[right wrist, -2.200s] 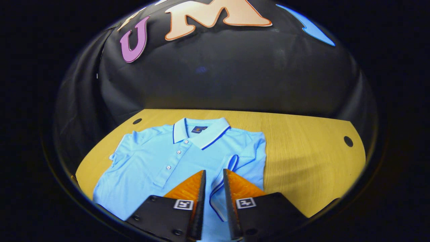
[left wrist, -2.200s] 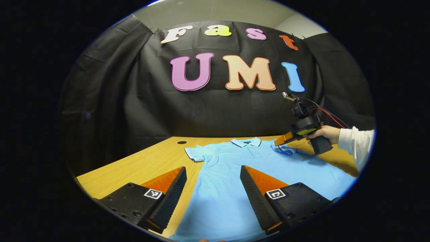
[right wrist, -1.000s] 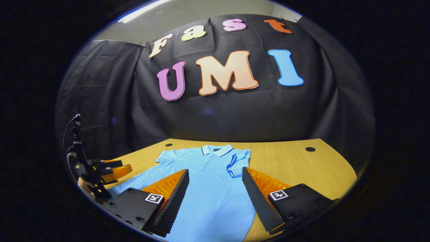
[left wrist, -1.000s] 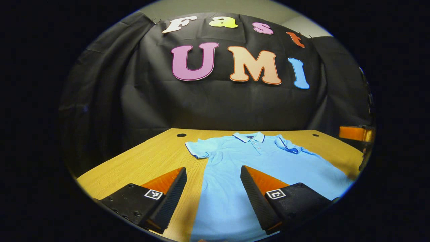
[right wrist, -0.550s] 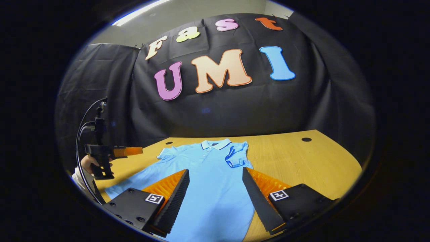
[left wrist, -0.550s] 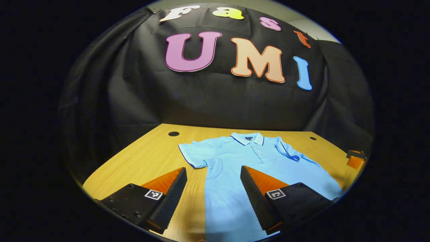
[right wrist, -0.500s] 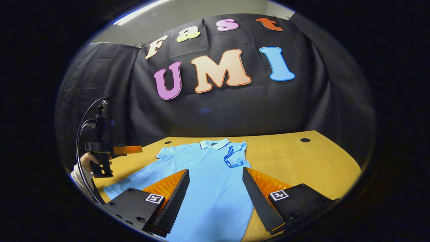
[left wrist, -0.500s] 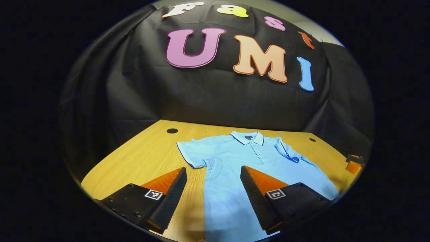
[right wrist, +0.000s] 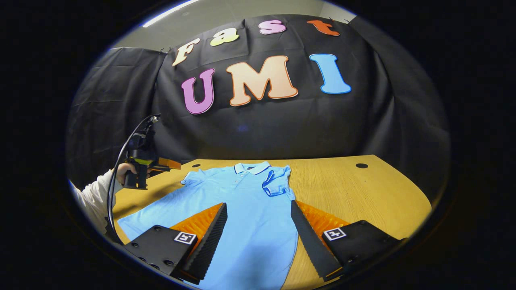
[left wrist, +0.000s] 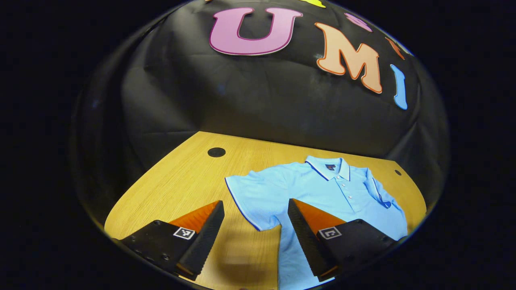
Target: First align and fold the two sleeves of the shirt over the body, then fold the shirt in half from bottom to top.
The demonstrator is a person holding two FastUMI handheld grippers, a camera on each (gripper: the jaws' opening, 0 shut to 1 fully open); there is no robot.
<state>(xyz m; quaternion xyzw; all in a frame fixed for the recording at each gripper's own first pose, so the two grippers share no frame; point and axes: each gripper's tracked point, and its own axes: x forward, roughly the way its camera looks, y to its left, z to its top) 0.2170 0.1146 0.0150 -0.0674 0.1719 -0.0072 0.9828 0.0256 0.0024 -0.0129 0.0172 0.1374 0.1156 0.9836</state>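
A light blue polo shirt (right wrist: 238,209) lay face up on the wooden table (right wrist: 363,193), its collar (right wrist: 252,168) toward the black cloth wall and its buttons running down the front. In the right gripper view, one short sleeve (right wrist: 275,182) was folded inward so that it rested on the chest, just beside the collar. The other sleeve (left wrist: 252,197) was spread flat on the table, sticking out from the body, its dark-trimmed hem plain in the left gripper view.

The left gripper (left wrist: 256,227) was held wide apart with nothing between its fingers. In its own view it hung above the spread sleeve, the hem of that sleeve lying in the gap between the two fingers; whether either finger touched the cloth could not be told. In the right gripper view the same gripper appeared at the far left, held by a hand (right wrist: 123,171) in a white sleeve, with a cable looping up from it.

The right gripper (right wrist: 258,237) was also wide apart and gripped nothing. It sat over the lower body of the shirt, well back from the collar.

Round holes (right wrist: 361,165) showed in the table near the far edge
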